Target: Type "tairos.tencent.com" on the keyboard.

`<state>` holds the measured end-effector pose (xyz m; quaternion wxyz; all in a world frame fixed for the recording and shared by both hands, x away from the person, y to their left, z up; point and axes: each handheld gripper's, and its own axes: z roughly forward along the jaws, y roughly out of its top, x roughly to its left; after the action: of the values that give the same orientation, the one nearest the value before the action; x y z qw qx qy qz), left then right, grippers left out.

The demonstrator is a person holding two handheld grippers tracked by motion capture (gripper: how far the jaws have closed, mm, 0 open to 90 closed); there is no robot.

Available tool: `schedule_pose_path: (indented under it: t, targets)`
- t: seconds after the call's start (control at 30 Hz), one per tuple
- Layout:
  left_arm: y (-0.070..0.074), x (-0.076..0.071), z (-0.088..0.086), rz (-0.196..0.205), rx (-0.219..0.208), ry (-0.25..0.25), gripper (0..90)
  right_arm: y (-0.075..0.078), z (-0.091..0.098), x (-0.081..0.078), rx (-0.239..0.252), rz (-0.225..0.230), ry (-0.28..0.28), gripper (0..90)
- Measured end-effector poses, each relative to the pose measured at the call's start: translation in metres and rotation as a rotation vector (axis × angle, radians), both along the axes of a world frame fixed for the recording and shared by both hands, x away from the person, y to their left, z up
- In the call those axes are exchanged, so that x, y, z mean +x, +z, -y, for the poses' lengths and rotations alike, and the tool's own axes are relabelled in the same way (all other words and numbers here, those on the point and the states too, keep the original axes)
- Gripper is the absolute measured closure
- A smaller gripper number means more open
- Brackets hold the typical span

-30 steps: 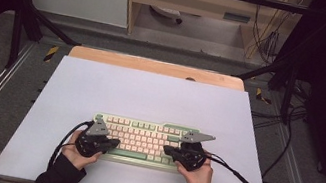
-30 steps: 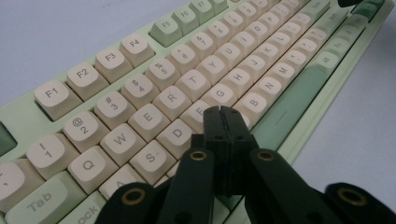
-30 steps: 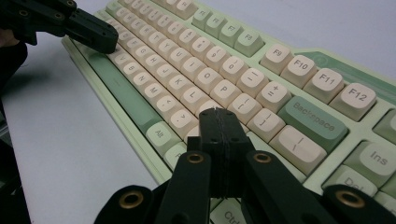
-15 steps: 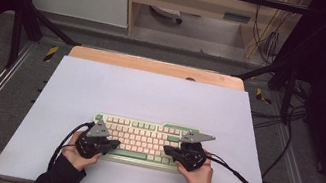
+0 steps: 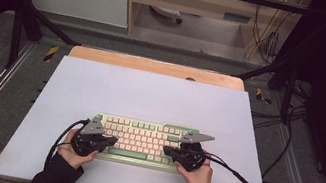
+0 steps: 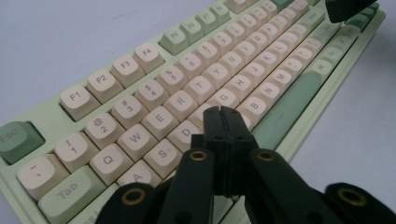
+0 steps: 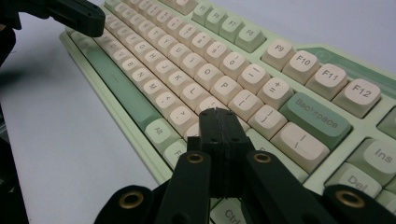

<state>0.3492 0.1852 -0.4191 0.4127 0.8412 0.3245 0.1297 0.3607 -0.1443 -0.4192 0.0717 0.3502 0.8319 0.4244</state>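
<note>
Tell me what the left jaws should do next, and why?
Probably dip a little to press a key. The left gripper has its jaws shut together like one fingertip, poised over the keyboard near the D and F keys, and nothing is held.

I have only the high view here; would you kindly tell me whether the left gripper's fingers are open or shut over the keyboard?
Observer: The left gripper is shut, its fingers pressed together with nothing between them.
Operator: Thank you. Which keys sit by its tip?
Observer: In the left gripper view the tip stands over the keyboard around the D, F and G keys.
Operator: And the right gripper?
Observer: The right gripper is shut too, empty, its tip near the keys just below P, left of the Backspace key.
</note>
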Motion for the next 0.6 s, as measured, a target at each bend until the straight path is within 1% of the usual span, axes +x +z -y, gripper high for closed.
schedule_pose_path:
  t: [0.33,0.6]
  targets:
    - [0.0056,0.0038,-0.0047,0.003,-0.011,0.022,89.8,-0.0012,-0.0007,0.0003,-0.001,-0.002,0.002,90.0]
    - [0.0099,0.0083,-0.0038,0.011,-0.013,0.032,89.8,-0.0010,-0.0006,0.0003,-0.002,-0.003,0.003,90.0]
